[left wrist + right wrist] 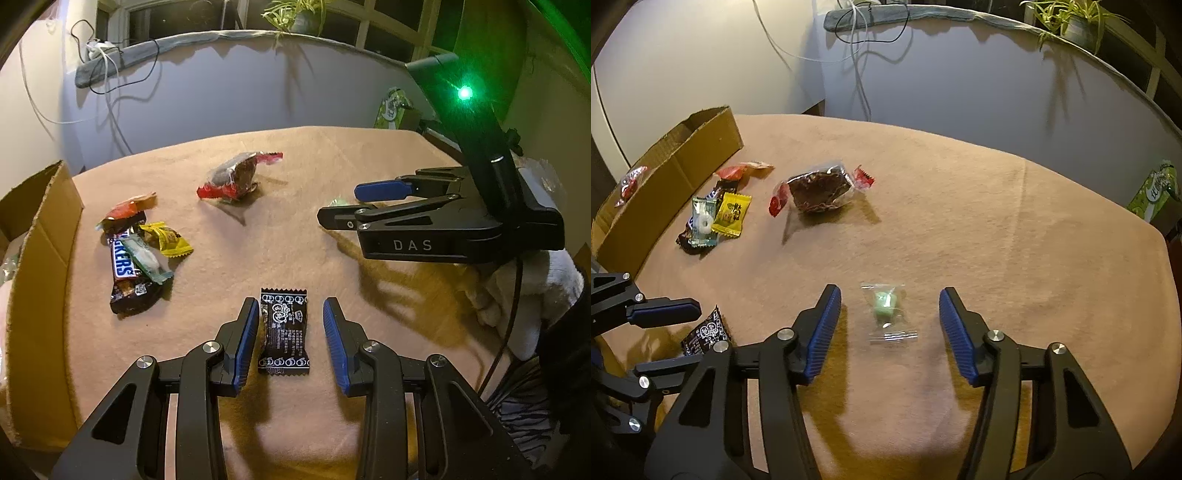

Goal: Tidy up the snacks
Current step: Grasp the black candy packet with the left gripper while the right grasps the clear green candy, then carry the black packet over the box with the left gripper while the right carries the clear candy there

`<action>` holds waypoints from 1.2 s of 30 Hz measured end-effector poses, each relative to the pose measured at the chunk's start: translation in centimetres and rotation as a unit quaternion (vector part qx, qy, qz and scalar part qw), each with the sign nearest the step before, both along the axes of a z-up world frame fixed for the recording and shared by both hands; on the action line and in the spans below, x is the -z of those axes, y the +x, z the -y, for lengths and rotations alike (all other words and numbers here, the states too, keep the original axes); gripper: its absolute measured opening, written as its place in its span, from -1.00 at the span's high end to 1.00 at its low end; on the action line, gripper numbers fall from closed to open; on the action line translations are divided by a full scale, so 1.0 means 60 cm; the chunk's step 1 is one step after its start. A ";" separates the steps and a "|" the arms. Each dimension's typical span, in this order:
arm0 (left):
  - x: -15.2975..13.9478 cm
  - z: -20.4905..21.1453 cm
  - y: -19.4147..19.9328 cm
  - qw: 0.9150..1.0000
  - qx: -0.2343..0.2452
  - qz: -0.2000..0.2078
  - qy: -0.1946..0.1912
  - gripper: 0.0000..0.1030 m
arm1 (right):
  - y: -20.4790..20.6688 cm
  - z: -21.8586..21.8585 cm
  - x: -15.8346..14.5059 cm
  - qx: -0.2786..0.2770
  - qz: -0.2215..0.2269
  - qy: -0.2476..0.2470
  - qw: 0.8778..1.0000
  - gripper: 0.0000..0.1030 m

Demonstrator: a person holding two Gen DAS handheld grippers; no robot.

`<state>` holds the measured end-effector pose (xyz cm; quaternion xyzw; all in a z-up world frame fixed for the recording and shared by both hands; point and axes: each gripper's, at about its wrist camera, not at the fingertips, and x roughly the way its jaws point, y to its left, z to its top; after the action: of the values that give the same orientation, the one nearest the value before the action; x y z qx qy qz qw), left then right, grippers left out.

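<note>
Black-wrapped candy lies on the table between your left gripper's parted pads, ungripped. The green candy sits likewise within the wider right gripper. Pick-up step: close both, then carry to the cardboard box.
</note>
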<state>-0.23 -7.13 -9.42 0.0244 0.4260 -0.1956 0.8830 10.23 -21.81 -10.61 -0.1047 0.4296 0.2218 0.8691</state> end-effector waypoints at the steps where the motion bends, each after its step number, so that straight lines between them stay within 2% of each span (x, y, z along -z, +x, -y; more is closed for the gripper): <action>1: 0.002 0.003 -0.001 1.000 0.000 -0.001 0.001 0.33 | 0.000 -0.003 0.002 -0.002 -0.001 -0.003 1.000 -0.12; 3: 0.005 0.005 -0.001 1.000 0.002 -0.003 0.003 0.33 | -0.001 -0.007 0.005 -0.005 -0.003 -0.007 1.000 -0.04; 4: 0.007 0.006 0.001 1.000 0.003 -0.004 0.005 0.33 | 0.000 -0.009 0.006 -0.005 -0.004 -0.008 1.000 0.07; 9: 0.012 0.009 0.000 1.000 0.005 -0.003 0.015 0.41 | 0.001 -0.013 0.009 -0.006 -0.004 -0.011 1.000 0.10; 11: 0.013 0.009 0.000 1.000 0.004 -0.001 0.019 0.51 | 0.000 -0.014 0.009 -0.007 -0.004 -0.012 1.000 0.17; 14: 0.014 0.010 -0.001 1.000 0.004 0.001 0.022 0.52 | 0.000 -0.013 0.008 -0.007 -0.002 -0.013 1.000 0.29; 19: 0.014 0.015 -0.005 1.000 0.008 0.008 0.030 0.54 | 0.001 -0.016 0.008 -0.006 -0.002 -0.014 1.000 0.56; 25: 0.007 0.007 -0.004 1.000 0.002 0.010 0.018 0.54 | 0.000 -0.016 0.005 0.000 0.001 -0.010 1.000 0.58; 36: -0.019 -0.029 0.004 0.999 -0.025 0.027 -0.004 0.55 | -0.008 -0.024 -0.030 0.000 0.020 0.017 1.000 0.58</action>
<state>0.01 -5.40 -8.30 0.0151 0.4013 -0.1744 0.8991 9.76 -20.39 -8.82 -0.0941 0.4082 0.2266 0.8793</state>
